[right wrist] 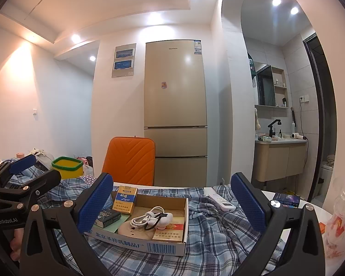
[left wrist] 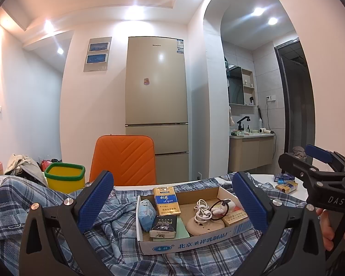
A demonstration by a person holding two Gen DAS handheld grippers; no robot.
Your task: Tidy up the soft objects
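Sitting on the plaid cloth (left wrist: 108, 232) at 6 o'clock in both views is the box (left wrist: 195, 237), with tissue packs (left wrist: 147, 214), a cable (left wrist: 202, 209) and cartons inside. The left hand-held gripper (left wrist: 172, 202) has its fingers wide apart, holding nothing. The right hand-held gripper (right wrist: 172, 202) is spread wide too, above the cloth. An orange chair (right wrist: 131, 161) stands at 12 o'clock behind the box.
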